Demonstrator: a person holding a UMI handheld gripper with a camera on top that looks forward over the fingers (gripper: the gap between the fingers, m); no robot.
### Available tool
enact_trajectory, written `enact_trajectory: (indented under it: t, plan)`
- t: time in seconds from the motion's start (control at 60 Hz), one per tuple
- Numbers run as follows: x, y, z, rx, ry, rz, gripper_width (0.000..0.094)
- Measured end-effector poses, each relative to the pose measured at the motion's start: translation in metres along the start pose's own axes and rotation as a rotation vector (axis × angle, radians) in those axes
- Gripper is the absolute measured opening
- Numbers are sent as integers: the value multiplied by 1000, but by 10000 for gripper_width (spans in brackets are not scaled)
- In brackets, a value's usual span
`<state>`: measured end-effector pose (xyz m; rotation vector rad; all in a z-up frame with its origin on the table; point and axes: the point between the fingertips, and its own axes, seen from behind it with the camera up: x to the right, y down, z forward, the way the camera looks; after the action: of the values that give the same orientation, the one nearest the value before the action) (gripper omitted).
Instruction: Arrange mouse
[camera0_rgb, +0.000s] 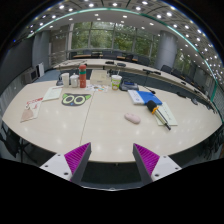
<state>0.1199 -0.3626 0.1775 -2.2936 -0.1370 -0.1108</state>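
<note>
Two pink-padded fingers of the tool (109, 158) stand wide apart, holding nothing, at lower centre, while the pale mouse (132, 118) lies mid-frame on the white table (95, 125), well beyond them.

A: Where does the camera sit?

B: It rides on the gripper (111, 159) and looks forward along the two fingers. The purple pads (76, 156) show low down, close to the lens.

A: Which way does it face?

B: Across the table (100, 120), tipped a bit down. It is held high, above the near edge of the table.

A: Is it close to the table?

B: No, well back. Nearly the whole table shows, and the ceiling lights (90, 12) above it too. The mouse (132, 118) lies far ahead of the fingers and looks tiny.

A: Is there another view?

B: No, only this one, so nothing is shared.
</note>
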Motion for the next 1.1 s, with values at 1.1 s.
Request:
enact_trajectory:
  t: [1.1]
  plan:
    - [152, -64, 381, 22, -40, 41, 794]
